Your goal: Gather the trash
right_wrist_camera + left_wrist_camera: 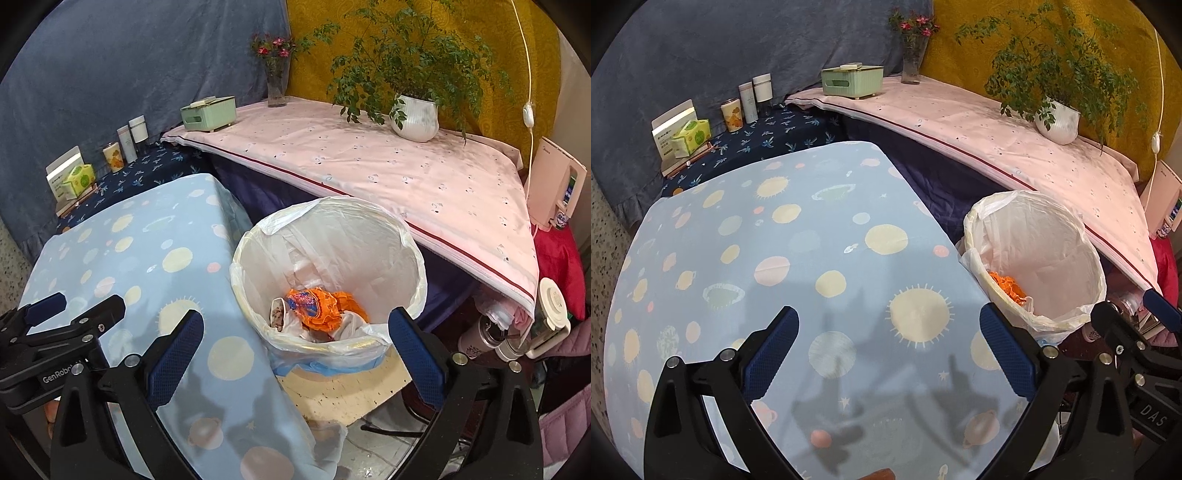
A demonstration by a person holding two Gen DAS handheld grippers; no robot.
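right gripper (pixel 295 347): wide open, nothing in it, parked right above the bin (pixel 413 258) at frame centre | trash: orange wrapper (pixel 325 306) already down in the bin, just past your fingertips | left gripper (pixel 888 354): open too, empty, over the blue planet cloth (pixel 738 240), bin off to its right | your right hand's the nearer one.

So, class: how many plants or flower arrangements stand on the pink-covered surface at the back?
2. A glass vase of red flowers stands at the far corner, right of the green box. A leafy plant in a white pot stands further right, against the yellow backdrop. None seems hidden.
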